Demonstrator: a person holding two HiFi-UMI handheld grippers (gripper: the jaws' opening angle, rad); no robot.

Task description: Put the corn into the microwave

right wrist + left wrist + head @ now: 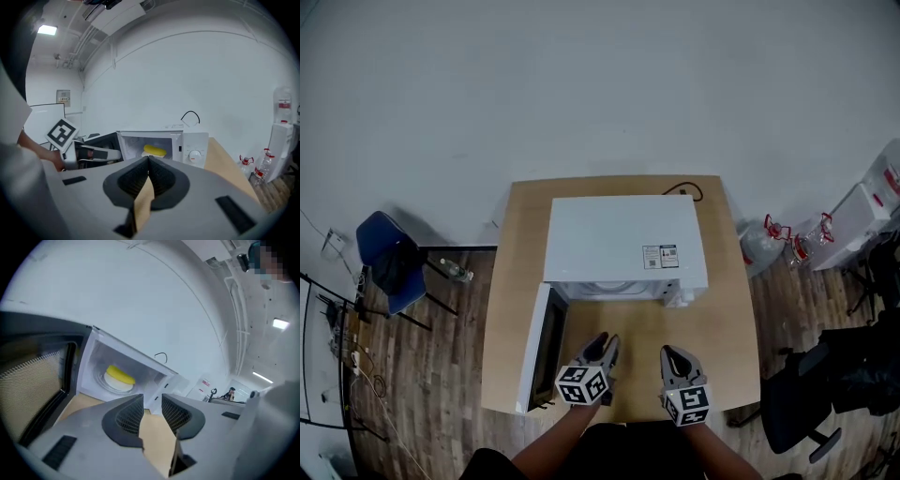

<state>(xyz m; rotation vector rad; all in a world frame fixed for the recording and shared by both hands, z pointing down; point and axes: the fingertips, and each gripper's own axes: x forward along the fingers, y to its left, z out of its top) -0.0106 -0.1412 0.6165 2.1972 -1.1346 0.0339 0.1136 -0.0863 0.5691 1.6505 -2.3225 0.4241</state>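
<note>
The corn (120,374) is a yellow piece lying on a white plate inside the white microwave (619,239); it also shows as the corn (154,150) in the right gripper view. The microwave door (546,347) hangs open to the left. My left gripper (602,339) hovers in front of the opening, its jaws open with nothing between them (152,401). My right gripper (672,352) is beside it, level with the control panel, and its jaws are shut and empty (148,161). Both are clear of the microwave.
The microwave stands on a wooden table (727,328), with a black cable (684,192) behind it. On the floor are a blue chair (389,262) at the left, water jugs (764,246) and a dispenser (862,216) at the right, and a black office chair (825,384).
</note>
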